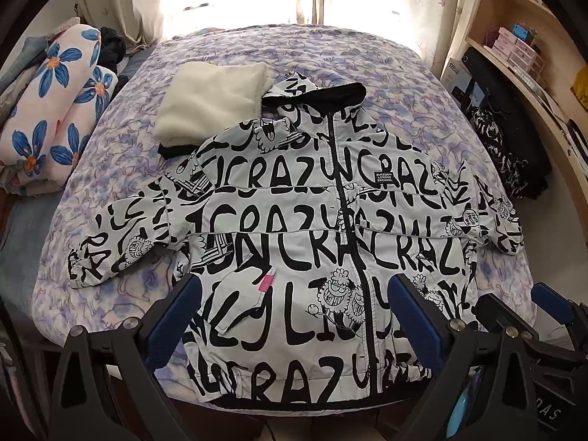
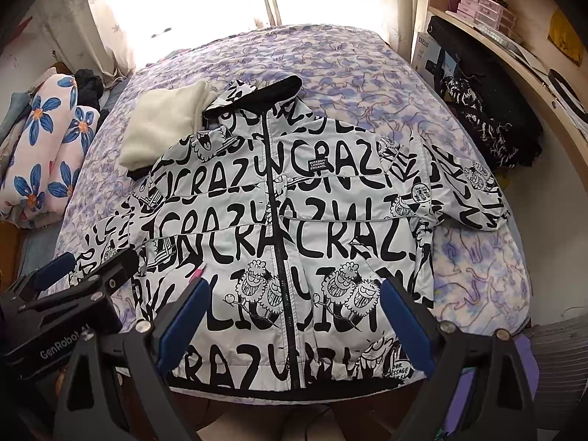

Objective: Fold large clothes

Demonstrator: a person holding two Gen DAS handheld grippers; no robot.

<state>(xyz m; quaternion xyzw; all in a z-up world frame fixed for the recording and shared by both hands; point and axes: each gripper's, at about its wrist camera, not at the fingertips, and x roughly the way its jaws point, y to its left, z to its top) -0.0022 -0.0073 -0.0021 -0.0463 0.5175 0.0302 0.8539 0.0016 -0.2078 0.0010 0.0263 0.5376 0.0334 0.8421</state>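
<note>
Nearest the cameras, both pairs of tongs hang above the foot of the bed, spread wide and holding nothing: the left tongs [image 1: 294, 319] over the jacket's lower left half, the right tongs [image 2: 296, 316] straddling the zip near the hem. Open and side by side like this, they look poised to choose grasp points, not to carry anything.

Below them the white puffer jacket printed with black cartoon lettering [image 1: 312, 228] lies front-up and zipped shut on the lilac patterned bedspread [image 1: 386, 73], hem toward the foot of the bed, hood [image 1: 316, 92] toward the window. Its left sleeve [image 1: 117, 242] and right sleeve [image 2: 474, 198] are spread out to either side, so the garment is flat and symmetric, probably laid so for folding. No fold is made yet; I judge the sleeves come in first.

Just beyond the left shoulder, a folded cream fleece garment with a black edge [image 1: 209, 106] sits partly under the hood, perhaps one already folded. Farther left, rolled floral bedding [image 1: 55, 103] is kept off the working area
</note>
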